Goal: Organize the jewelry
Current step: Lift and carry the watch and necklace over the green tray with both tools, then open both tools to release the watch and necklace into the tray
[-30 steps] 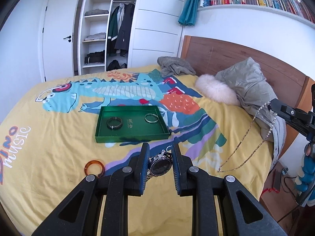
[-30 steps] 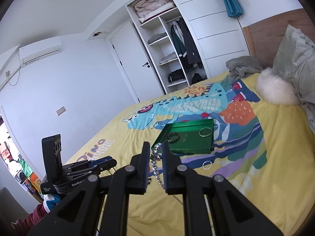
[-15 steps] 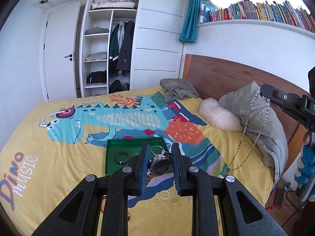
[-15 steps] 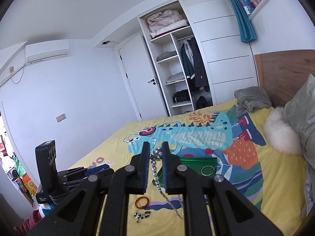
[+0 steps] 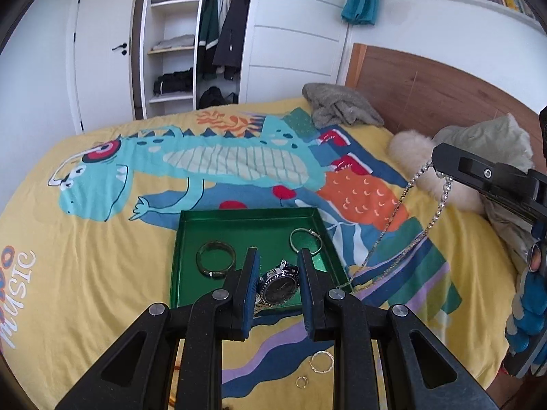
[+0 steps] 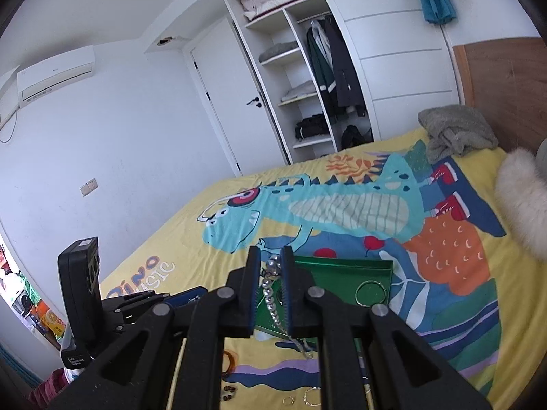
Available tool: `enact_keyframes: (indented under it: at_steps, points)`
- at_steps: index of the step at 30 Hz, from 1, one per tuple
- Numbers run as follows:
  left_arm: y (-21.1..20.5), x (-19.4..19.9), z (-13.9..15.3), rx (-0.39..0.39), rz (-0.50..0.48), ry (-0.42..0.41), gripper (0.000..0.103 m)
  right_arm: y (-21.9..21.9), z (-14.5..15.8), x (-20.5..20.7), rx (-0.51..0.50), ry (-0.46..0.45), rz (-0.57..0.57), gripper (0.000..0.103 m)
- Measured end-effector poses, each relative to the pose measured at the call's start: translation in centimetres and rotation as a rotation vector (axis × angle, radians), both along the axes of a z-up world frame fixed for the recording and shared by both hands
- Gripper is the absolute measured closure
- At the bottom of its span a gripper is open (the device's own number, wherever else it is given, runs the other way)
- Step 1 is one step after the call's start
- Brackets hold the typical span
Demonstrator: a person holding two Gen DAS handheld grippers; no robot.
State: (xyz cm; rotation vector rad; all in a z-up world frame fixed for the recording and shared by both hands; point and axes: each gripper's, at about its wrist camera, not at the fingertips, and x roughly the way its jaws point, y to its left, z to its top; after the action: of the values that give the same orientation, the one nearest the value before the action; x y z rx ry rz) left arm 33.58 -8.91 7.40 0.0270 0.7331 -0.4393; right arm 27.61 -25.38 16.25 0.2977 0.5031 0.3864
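Green metal tray [image 5: 177,256] sat right under the left claw [image 5: 277,285], clamped on a steel wristwatch [image 5: 278,285]; right claw [image 6: 270,287] pinched a beaded silver chain [image 6: 271,299].

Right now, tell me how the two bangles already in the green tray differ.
The dark bangle is a broad, thick band lying in the left part of the green tray; the silver bangle is a thin wire hoop in the right part. The dark one looks brownish, the silver one shiny. Both lie flat, apart from each other.

Both loads, watch [image 5: 278,285] and necklace [image 6: 271,294], now above green tray [image 5: 246,213].
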Motion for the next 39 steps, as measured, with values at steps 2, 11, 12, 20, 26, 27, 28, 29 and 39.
enact_keyframes:
  at_steps: [2, 11, 12, 20, 26, 27, 28, 29, 39]
  points:
    - [-0.7, 2.7, -2.7, 0.013, 0.009, 0.043, 0.081, -0.1, -2.8, 2.6, 0.002, 0.036, 0.001, 0.092]
    - [-3.8, 10.2, -13.0, 0.051, 0.032, 0.196, 0.081, -1.7, -15.2, 10.9, 0.017, 0.201, -0.013, 0.092]
    - [-4.0, 10.6, -13.9, 0.053, 0.034, 0.21, 0.081, -2.0, -16.5, 11.3, 0.015, 0.222, -0.018, 0.092]
    - [-4.5, 11.7, -18.4, 0.086, 0.049, 0.275, 0.081, -3.1, -22.4, 12.5, -0.017, 0.328, -0.047, 0.092]
    - [-4.5, 11.6, -18.8, 0.101, 0.055, 0.264, 0.081, -3.4, -24.8, 13.1, -0.049, 0.385, -0.066, 0.092]
    - [-4.6, 11.6, -18.8, 0.11, 0.054, 0.259, 0.081, -3.4, -25.2, 13.2, -0.052, 0.392, -0.07, 0.092]
    - [-4.7, 11.6, -18.9, 0.115, 0.054, 0.255, 0.081, -3.4, -25.4, 13.3, -0.057, 0.399, -0.071, 0.092]
    - [-4.7, 11.5, -19.0, 0.118, 0.053, 0.253, 0.081, -3.3, -25.8, 13.4, -0.062, 0.406, -0.069, 0.092]
    - [-3.6, 11.8, -19.0, 0.053, 0.07, 0.287, 0.069, -2.5, -25.4, 13.3, -0.144, 0.399, -0.067, 0.091]
